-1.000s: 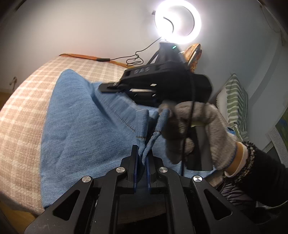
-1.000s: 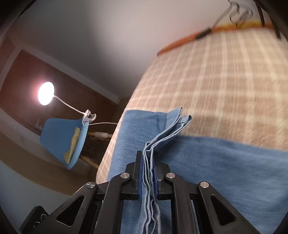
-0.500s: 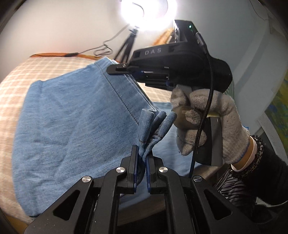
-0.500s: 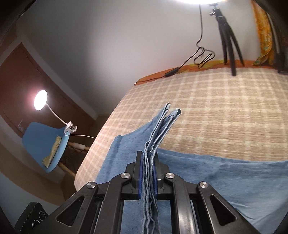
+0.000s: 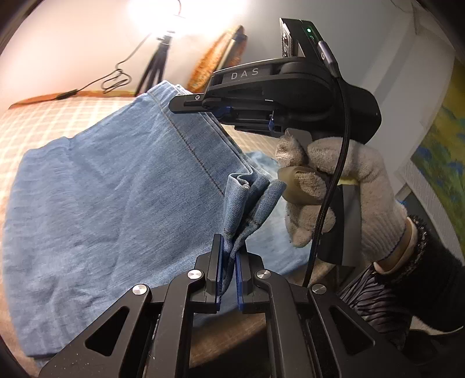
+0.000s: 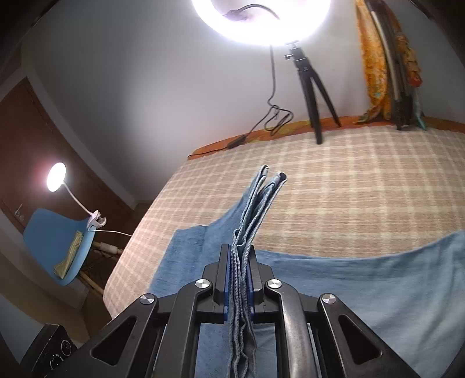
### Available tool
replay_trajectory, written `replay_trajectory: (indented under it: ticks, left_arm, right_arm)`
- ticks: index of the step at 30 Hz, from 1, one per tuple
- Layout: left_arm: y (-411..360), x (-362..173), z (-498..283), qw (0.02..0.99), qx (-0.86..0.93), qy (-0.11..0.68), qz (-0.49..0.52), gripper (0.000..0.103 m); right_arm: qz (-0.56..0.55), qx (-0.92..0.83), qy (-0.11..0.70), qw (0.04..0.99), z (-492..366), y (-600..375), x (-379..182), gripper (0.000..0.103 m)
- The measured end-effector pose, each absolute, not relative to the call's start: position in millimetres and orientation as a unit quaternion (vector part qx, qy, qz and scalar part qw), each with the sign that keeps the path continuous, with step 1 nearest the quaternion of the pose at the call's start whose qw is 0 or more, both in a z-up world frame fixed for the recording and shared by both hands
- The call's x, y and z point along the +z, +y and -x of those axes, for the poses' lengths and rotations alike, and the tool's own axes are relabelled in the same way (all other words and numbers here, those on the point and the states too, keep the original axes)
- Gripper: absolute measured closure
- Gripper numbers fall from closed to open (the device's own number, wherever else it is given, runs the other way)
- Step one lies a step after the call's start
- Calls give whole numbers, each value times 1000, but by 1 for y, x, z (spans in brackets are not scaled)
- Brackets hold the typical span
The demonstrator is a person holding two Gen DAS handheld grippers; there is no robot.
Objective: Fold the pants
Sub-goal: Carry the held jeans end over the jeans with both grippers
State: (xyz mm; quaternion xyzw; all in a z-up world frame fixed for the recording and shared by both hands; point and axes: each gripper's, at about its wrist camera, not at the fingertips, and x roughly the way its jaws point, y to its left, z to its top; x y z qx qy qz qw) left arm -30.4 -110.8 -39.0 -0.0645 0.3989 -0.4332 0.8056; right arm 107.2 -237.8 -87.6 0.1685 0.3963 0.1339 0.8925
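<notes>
From my seat, the biggest thing in both views is the bed [image 6: 363,180] with its beige checked cover, filling the middle and right of the right wrist frame and the upper left of the left wrist frame. Spread over it are the blue denim pants [image 5: 116,203], taking up the whole left and centre of the left wrist view; one edge of them is lifted off the cover and stretched between my two tools. In the upper right of that view I see my right gripper [image 5: 200,104], carried by a hand in a grey knit glove [image 5: 348,192], its jaws pressed together on the raised hem at the top centre. At the bottom centre my left gripper [image 5: 229,261] pinches a bunched corner of the same denim between its blue pads. The right wrist view confirms the other grip: several stacked layers of cloth run up between the closed fingers at the bottom centre. Beyond the bed, a ring light [image 6: 261,20] on a black tripod [image 6: 311,87] glares at the top, and a blue chair [image 6: 58,244] with a clip lamp [image 6: 56,177] sits at the left edge.
</notes>
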Motion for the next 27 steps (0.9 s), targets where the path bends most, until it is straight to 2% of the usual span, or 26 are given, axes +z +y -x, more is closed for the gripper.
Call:
replay_trajectory:
  ticks: [7, 27]
  left_arm:
    - [-151, -40, 32, 797, -456, 397, 24, 98]
    - [-239, -48, 8, 754, -527, 392, -6, 98]
  right_arm:
    - [-171, 101, 395, 897, -90, -277, -86, 96]
    - [-182, 26, 362, 914, -33, -370, -66, 97]
